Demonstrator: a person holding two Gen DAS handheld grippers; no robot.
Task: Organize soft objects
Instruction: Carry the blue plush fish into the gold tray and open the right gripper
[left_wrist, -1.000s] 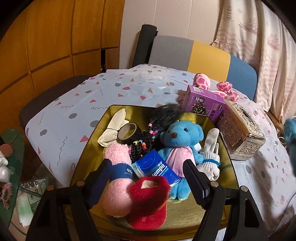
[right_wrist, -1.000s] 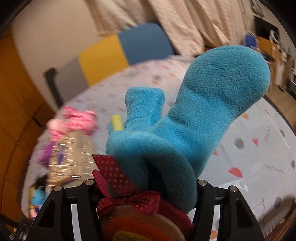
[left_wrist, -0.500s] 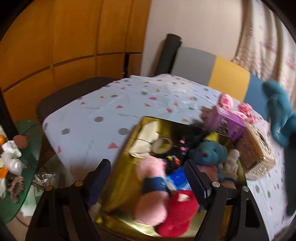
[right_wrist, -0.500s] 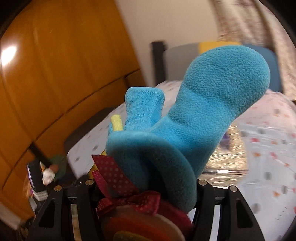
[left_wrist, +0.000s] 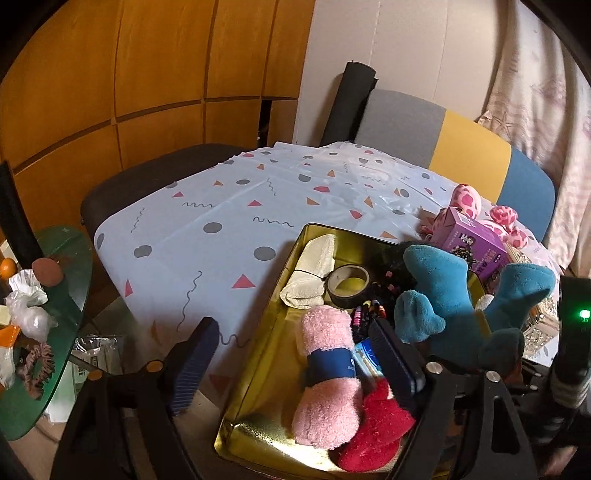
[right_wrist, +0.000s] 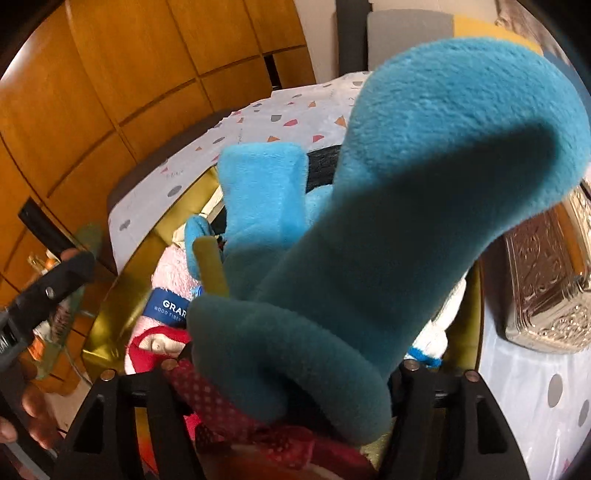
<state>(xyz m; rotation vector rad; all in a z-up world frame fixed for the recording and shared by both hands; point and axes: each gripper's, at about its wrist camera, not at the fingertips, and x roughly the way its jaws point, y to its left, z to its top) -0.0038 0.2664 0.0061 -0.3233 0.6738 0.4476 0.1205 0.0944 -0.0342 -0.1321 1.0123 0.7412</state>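
A gold tray (left_wrist: 280, 273) sits at the table's near edge, filled with a pink rolled towel (left_wrist: 325, 369), a red fuzzy sock (left_wrist: 373, 432), cream gloves (left_wrist: 314, 273), a tape roll (left_wrist: 349, 286) and other items. My right gripper (right_wrist: 284, 373) holds a teal plush toy (right_wrist: 406, 203) with a red dotted bow, tilted down over the tray's right half; its jaws are opening and the plush still fills the gap. The same teal plush (left_wrist: 443, 295) shows in the left wrist view. My left gripper (left_wrist: 295, 354) hovers over the tray's near-left rim, jaws opening, nothing between them.
A purple box (left_wrist: 472, 240) and a pink spotted plush (left_wrist: 467, 197) lie behind the tray. A silver embossed box (right_wrist: 546, 280) stands right of it. A green side table (left_wrist: 44, 295) with clutter is at the left. A grey-yellow-blue chair (left_wrist: 443, 136) stands behind the table.
My right gripper has swung left and down, carrying the teal plush from over the bare tablecloth to above the tray. The left gripper has shifted left and its jaws have widened.
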